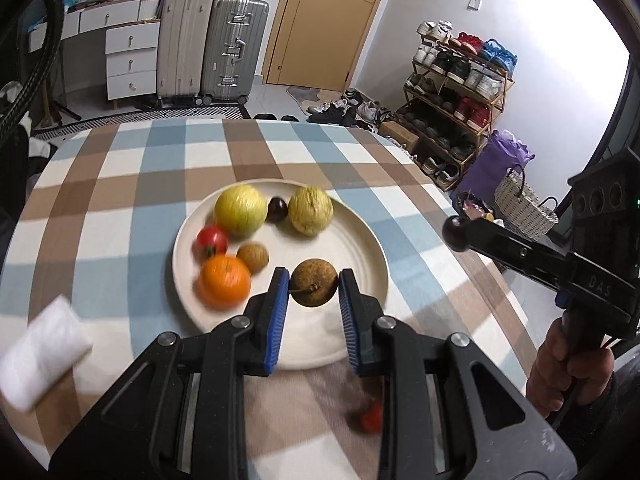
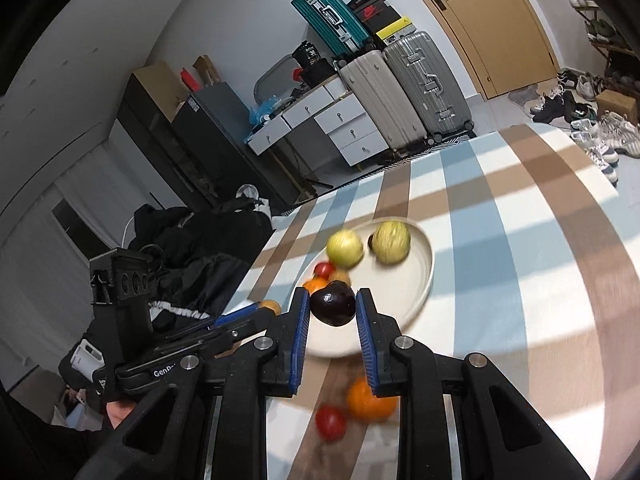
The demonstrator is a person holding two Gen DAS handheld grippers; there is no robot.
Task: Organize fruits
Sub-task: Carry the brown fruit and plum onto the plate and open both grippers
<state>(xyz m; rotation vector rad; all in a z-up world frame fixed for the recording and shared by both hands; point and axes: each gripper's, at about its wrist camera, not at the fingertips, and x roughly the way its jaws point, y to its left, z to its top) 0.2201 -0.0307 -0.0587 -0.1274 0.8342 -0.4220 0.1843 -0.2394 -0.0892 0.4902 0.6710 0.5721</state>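
A cream plate (image 1: 360,240) on the checked tablecloth holds two yellow-green fruits (image 1: 241,210), a small dark fruit (image 1: 277,209), a tomato (image 1: 212,240), an orange (image 1: 225,286) and a small brown fruit (image 1: 253,257). My left gripper (image 1: 314,290) is shut on a round brown fruit (image 1: 313,282) above the plate's near side. My right gripper (image 2: 333,306) is shut on a dark purple fruit (image 2: 333,304), above the plate (image 2: 420,276). An orange (image 2: 368,402) and a tomato (image 2: 330,422) lie on the cloth below it.
A white folded cloth (image 1: 44,354) lies at the table's left. A small red fruit (image 1: 370,418) lies on the cloth near my left gripper. The right gripper's body (image 1: 560,268) is at the right. Suitcases (image 1: 212,48), drawers and a shoe rack (image 1: 456,92) stand beyond.
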